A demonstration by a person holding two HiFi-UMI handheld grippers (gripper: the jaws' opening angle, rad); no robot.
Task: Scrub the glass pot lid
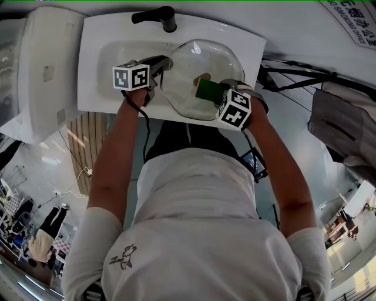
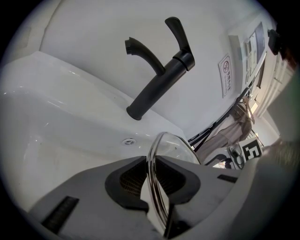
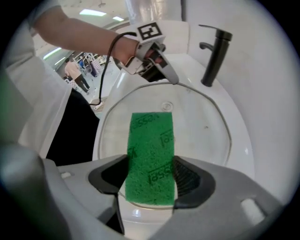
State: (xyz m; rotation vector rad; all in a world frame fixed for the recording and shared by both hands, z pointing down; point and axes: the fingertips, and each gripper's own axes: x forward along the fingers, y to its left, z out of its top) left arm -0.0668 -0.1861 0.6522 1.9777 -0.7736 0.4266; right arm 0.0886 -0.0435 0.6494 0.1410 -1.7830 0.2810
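The left gripper (image 2: 157,185) is clamped on the metal rim of the round glass pot lid (image 1: 188,88), upper centre, over the white ceramic sink (image 1: 100,35). The right gripper (image 3: 150,180) is clamped on a green rectangular scouring pad (image 3: 151,140), held over the glass.

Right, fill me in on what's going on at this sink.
A person stands at a white sink with a claw in each hand. The left claw is clamped on the metal rim of the glass pot lid, holding it tilted over the basin. The right claw grips a green scouring pad held at the lid's glass face. No water shows at the black faucet.
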